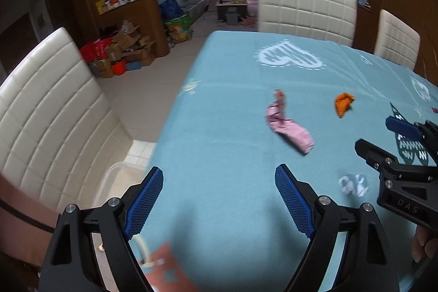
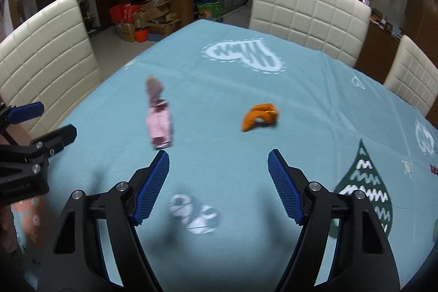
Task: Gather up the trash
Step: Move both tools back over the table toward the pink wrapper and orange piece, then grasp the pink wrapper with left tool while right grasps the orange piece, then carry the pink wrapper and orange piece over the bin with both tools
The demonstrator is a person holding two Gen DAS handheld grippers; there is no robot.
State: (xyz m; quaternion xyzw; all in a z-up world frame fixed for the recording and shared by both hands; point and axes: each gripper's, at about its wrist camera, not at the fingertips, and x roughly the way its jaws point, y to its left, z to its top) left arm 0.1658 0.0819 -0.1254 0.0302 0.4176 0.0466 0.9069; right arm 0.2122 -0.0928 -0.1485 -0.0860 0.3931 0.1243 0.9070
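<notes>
Both grippers hang over the table w/ nothing in them: left gripper (image 1: 219,199) spread wide, right gripper (image 2: 218,185) also spread, pads touching nothing. Trash lies loose on the blue tablecloth (image 2: 314,89): a crumpled white wrapper (image 2: 191,214) just ahead of the right gripper, a pink wrapper (image 2: 158,119) farther out to the left, an orange scrap (image 2: 258,115) mid-table, all apart from each other. Table edge drops off on the left by a white chair (image 1: 49,111); more chairs on the far side. Cloth btwn items is bare.
</notes>
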